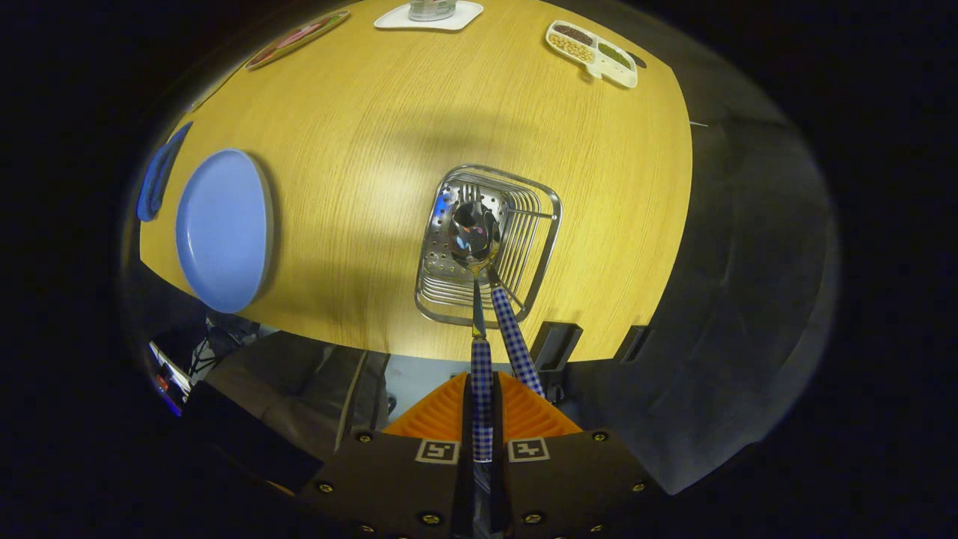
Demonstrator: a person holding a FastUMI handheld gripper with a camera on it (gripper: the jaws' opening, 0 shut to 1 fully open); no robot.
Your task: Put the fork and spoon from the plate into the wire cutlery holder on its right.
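A steel spoon with a blue-checked handle is clamped between the gripper fingers, bowl hanging over the square wire cutlery holder, where a matching checked-handled utensil already leans; a clash could be caused on lowering.

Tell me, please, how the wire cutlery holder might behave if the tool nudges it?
The cutlery holder looks like thin open wire, so probably light. On the smooth table it may slide. The tool, shut on the spoon over it, could tip it.

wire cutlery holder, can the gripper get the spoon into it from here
Probably yes: the gripper is shut on the checked-handled metal spoon, whose bowl hangs over the open metal wire cutlery holder, beside the checked-handled fork.
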